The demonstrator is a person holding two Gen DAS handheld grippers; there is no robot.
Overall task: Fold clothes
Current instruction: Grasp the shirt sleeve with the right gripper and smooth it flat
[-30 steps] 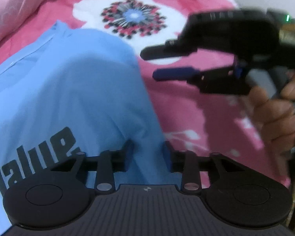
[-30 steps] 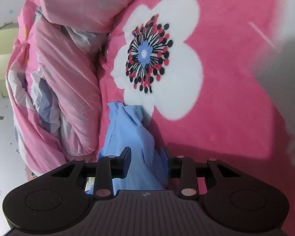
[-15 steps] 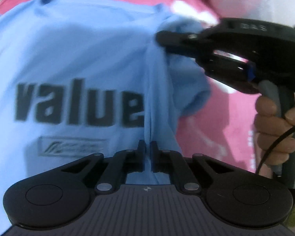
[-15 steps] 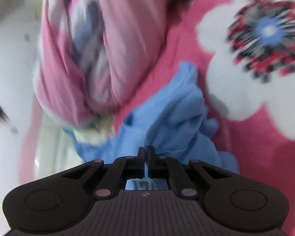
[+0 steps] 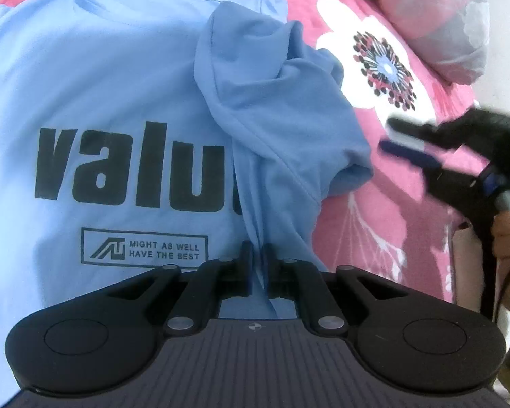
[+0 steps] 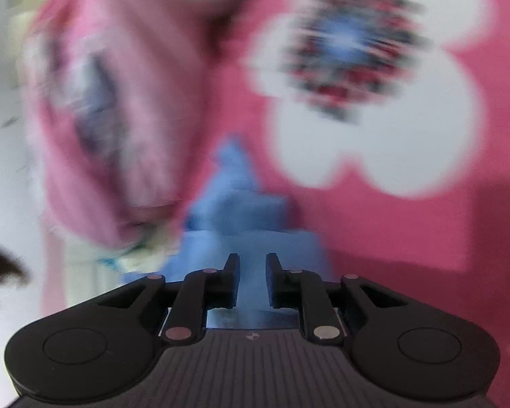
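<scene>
A light blue T-shirt (image 5: 112, 78) printed "value" lies front up on the pink bedspread. Its right sleeve (image 5: 282, 108) is folded over onto the chest in a rumpled heap. My left gripper (image 5: 256, 255) is shut on a pinched ridge of the shirt's right side, low in the left wrist view. My right gripper (image 5: 396, 134) hovers open to the right of the sleeve, blurred, with a hand (image 5: 508, 238) on its grip. In the blurred right wrist view the same gripper (image 6: 252, 265) stands open above blue cloth (image 6: 234, 200), holding nothing.
A pink floral bedspread (image 5: 401, 183) with a large white flower (image 5: 387, 68) covers the bed. A rolled pink quilt (image 5: 435, 17) lies at the far right; it shows as a rolled pink quilt (image 6: 119, 102) on the left in the right wrist view.
The right gripper has let go of the sleeve, opened and drawn back to the right. The sleeve now rests on the chest. The left gripper stays shut on the shirt.
</scene>
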